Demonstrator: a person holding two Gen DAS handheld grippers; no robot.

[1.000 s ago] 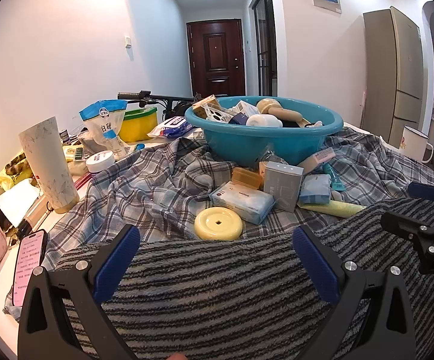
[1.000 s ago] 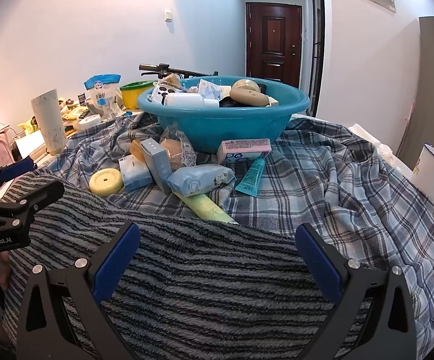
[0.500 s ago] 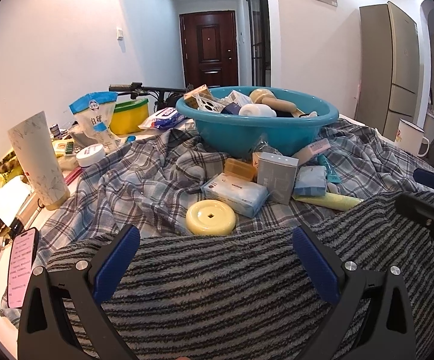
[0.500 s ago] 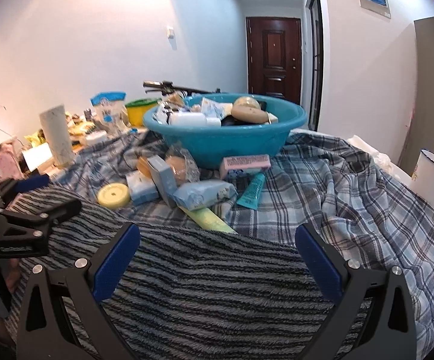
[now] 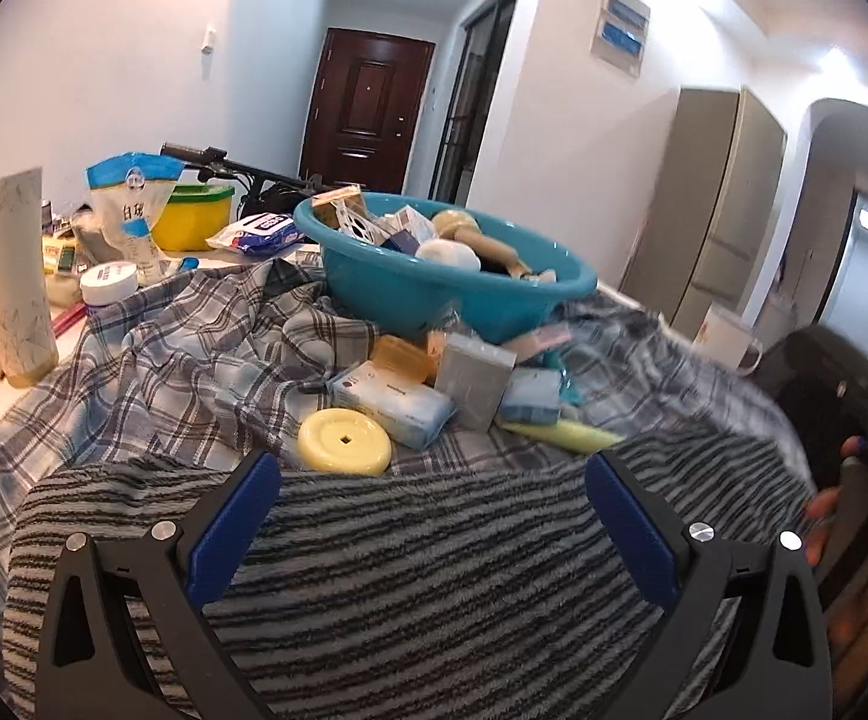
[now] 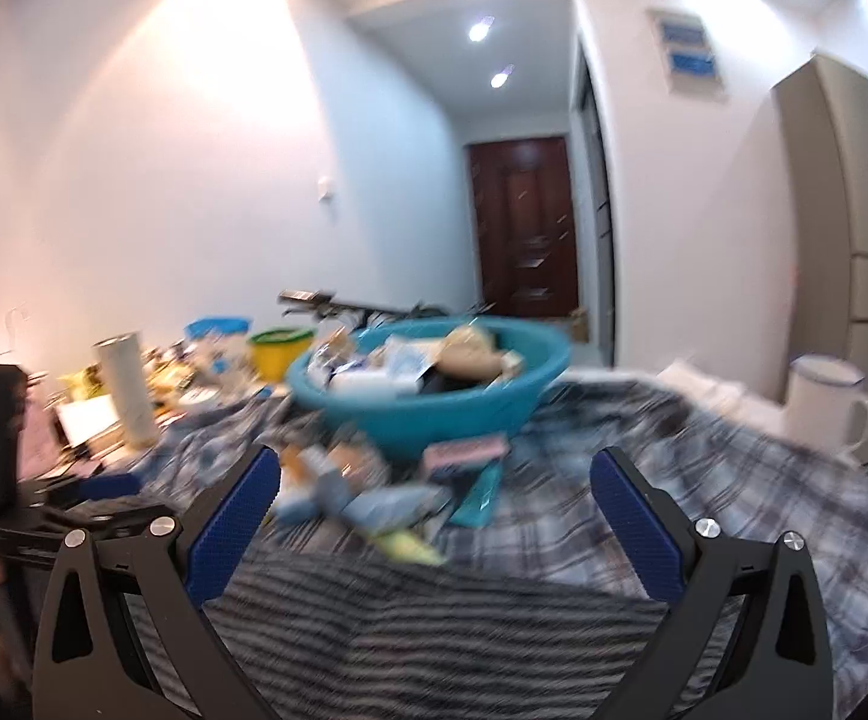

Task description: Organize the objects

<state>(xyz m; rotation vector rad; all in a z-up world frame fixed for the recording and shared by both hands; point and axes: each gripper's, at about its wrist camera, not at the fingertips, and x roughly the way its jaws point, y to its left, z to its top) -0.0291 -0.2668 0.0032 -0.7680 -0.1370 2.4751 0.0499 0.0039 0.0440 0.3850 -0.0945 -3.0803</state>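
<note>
We're at approach stage, both left gripper (image 5: 431, 501) & right gripper (image 6: 434, 495) w/ jaws spread wide, empty; loose items incl. yellow disc (image 5: 344, 433) lie just before teal basin (image 5: 451, 294); next: reach, pinch one.

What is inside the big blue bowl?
The blue bowl holds a pile: a patterned box, a white bottle and a tan wooden thing. Whatever lies underneath is covered.
</note>
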